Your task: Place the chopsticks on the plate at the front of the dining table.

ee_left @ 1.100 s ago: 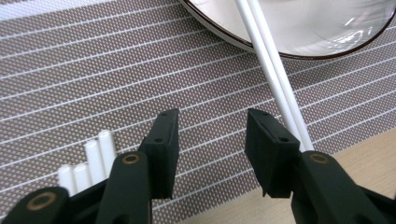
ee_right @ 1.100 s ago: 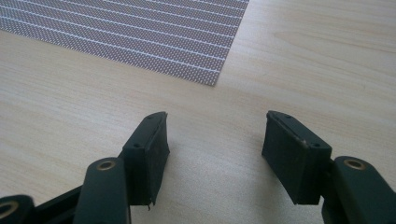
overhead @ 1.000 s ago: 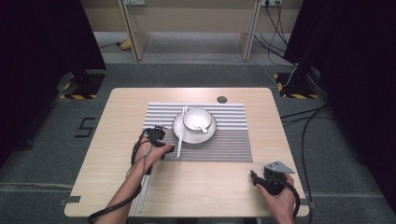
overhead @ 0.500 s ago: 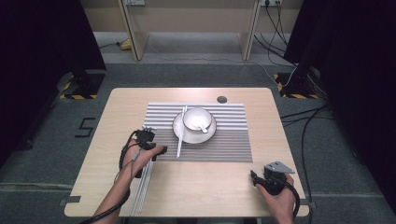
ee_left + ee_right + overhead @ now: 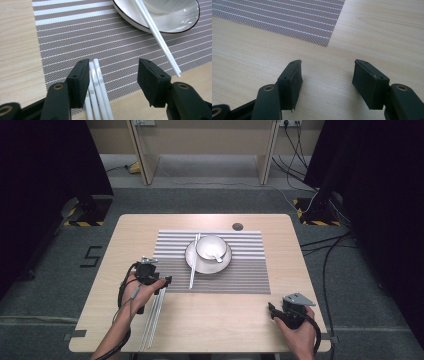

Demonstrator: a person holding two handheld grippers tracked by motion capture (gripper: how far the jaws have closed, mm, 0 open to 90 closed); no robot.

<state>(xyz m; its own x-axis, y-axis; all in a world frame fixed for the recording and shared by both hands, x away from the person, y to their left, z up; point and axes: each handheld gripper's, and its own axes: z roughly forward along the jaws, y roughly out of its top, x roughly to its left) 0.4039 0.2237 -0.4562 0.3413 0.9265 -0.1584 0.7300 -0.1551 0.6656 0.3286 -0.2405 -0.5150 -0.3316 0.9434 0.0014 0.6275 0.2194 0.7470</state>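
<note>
One long white plastic chopstick (image 5: 193,261) already leans on the white ceramic plate (image 5: 191,263); three more chopsticks (image 5: 96,90) wait at the striped woven placemat's (image 5: 250,275) left edge, where the left gripper (image 5: 113,75) has just been opening its jaws wide and holds nothing; the right gripper (image 5: 327,77) is wide open, empty.

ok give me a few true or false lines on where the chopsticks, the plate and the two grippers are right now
1. The left gripper has its jaws open. True; they have just been opening, and the white chopsticks lie loose beside its left jaw.
2. A single chopstick leans on the plate. True.
3. The bowl sits on bare wood beside the placemat. False: it stands on the plate, which is on the placemat.
4. The right gripper is shut on a spoon. False: its jaws are open over the bare table, with nothing between them.
5. The spoon rests in the bowl. True.
</note>
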